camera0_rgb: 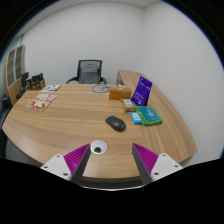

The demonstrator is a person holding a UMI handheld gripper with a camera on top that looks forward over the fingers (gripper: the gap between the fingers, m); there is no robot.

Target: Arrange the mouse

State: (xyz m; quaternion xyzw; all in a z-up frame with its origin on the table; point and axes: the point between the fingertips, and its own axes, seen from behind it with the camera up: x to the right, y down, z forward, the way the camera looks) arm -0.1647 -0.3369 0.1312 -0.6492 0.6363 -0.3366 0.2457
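We look out over a broad curved wooden table (60, 125) that fills most of the room ahead of us, with pale walls behind it. At its far side stands a black office chair (90, 71), pushed close to the edge. On the right part of the table a purple upright card or box (143, 89) leans beside some flat teal and blue items (150, 115), and a tan box (120, 92) sits just beyond them. On the far left lie a few booklets or papers (42, 99); we cannot read them. The mouse (116, 123), dark and oval, rests on the bare wood well ahead of our fingers and slightly right of centre, near the teal items but apart from them. Our gripper (108, 162) hangs spread wide over the near edge, its purple pads (77, 158) holding nothing between them.
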